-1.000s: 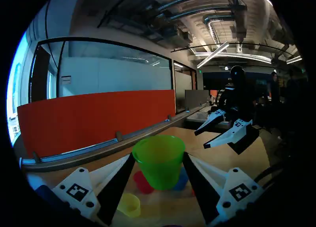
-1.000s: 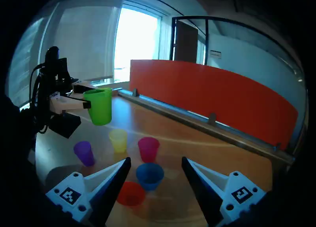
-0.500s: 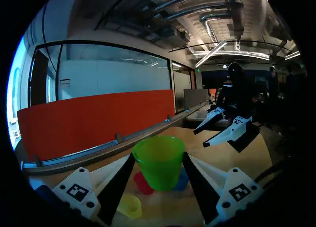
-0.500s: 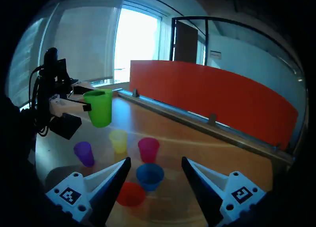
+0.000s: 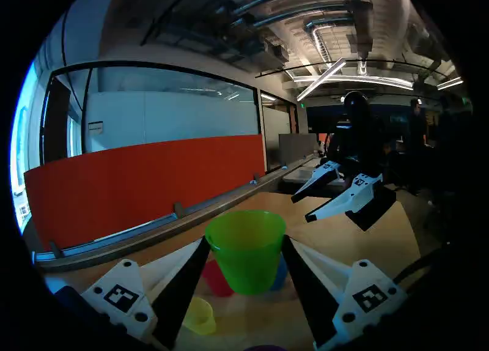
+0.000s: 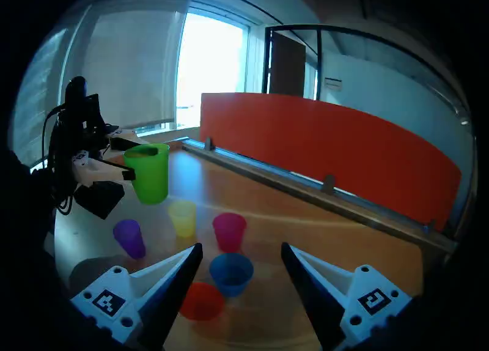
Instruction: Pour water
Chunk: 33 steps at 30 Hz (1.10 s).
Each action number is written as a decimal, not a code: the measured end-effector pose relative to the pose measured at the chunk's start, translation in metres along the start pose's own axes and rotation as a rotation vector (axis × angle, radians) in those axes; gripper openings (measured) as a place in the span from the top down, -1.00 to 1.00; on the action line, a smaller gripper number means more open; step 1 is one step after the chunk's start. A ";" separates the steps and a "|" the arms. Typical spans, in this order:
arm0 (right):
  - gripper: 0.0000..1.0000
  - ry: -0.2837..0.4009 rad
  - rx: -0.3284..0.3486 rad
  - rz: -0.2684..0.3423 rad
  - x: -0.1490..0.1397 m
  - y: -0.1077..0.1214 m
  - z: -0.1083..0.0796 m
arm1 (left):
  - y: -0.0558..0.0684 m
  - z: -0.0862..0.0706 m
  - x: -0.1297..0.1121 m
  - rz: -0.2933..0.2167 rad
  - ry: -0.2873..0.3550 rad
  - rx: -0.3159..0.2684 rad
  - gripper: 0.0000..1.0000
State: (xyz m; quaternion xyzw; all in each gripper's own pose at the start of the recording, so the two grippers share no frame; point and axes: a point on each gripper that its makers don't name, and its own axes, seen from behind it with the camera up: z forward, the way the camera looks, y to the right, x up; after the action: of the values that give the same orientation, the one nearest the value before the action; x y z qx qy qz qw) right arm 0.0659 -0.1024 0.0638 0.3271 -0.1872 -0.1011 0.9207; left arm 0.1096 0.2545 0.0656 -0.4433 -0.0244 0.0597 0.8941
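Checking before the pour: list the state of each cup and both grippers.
green cup: upright, held above the table.
left gripper: shut on the green cup.
right gripper: open, empty.
yellow cup: upright on the table.
purple cup: upright on the table.
pink cup: upright on the table.
blue cup: upright on the table.
red cup: upright on the table.

Views facing each other, sharing green cup (image 5: 246,250)

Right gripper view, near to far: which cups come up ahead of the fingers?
Nearest first: red cup, blue cup, pink cup, yellow cup, then the green cup held in the left gripper.
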 end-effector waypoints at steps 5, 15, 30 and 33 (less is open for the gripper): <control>-0.99 -0.001 0.003 0.002 0.001 0.000 0.001 | 0.001 -0.003 0.003 -0.007 0.010 -0.003 -0.70; -0.99 -0.007 0.003 -0.001 0.002 0.002 0.005 | 0.000 -0.011 0.008 -0.009 0.018 0.009 -0.69; -0.99 -0.057 0.032 -0.014 -0.012 -0.003 0.026 | -0.003 -0.026 0.009 -0.015 0.022 0.029 -0.69; -0.99 -0.074 0.043 -0.019 -0.017 -0.005 0.032 | -0.003 -0.028 0.008 -0.015 0.022 0.032 -0.69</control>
State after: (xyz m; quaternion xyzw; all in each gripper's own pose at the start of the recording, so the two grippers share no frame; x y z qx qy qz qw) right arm 0.0370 -0.1191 0.0791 0.3447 -0.2201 -0.1178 0.9049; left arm 0.1210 0.2312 0.0509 -0.4294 -0.0170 0.0486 0.9017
